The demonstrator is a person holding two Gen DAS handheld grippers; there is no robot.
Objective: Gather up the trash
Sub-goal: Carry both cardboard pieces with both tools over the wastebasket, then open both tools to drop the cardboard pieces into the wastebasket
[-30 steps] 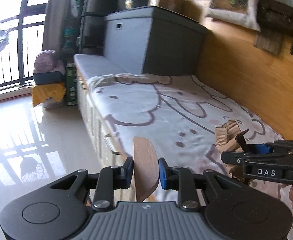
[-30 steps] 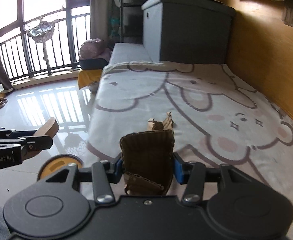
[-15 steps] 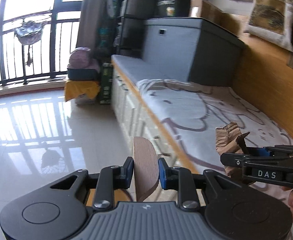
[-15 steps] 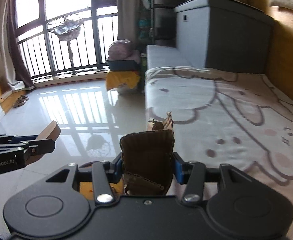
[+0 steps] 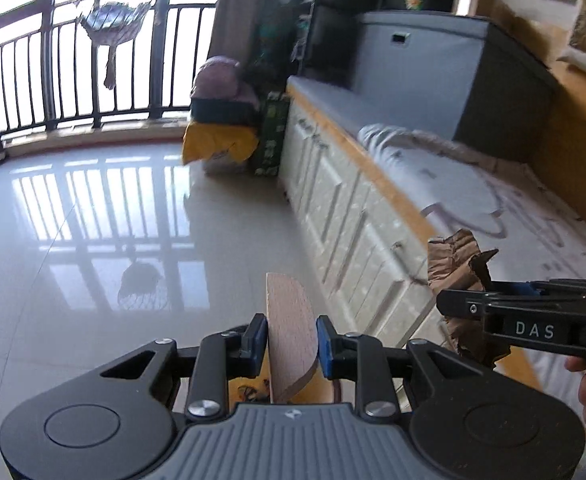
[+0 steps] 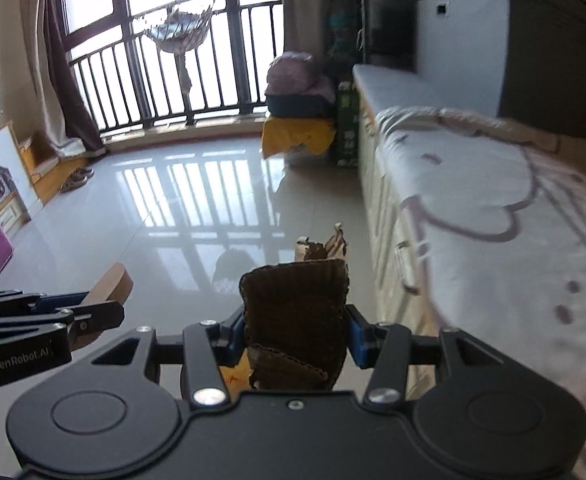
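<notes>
My left gripper (image 5: 291, 340) is shut on a pale wooden piece (image 5: 289, 332) with a rounded edge, held upright over the floor. My right gripper (image 6: 295, 330) is shut on a crumpled piece of brown cardboard (image 6: 295, 320). The cardboard (image 5: 459, 268) and the right gripper also show in the left wrist view at the right. The left gripper and its wooden piece (image 6: 109, 286) show in the right wrist view at the left. An orange object (image 5: 249, 390) lies below the left gripper, mostly hidden.
A bed with a cartoon-print sheet (image 6: 493, 216) runs along the right, over white drawers (image 5: 345, 216). A glossy tiled floor (image 6: 197, 208) spreads ahead. A yellow-covered pile (image 6: 297, 132), a green box (image 6: 347, 128) and a grey chest (image 5: 433, 68) stand farther off. A balcony railing (image 6: 165, 80) closes the far side.
Both grippers have swung left, away from over the bed and out over the floor, still holding the wooden piece and the cardboard.
</notes>
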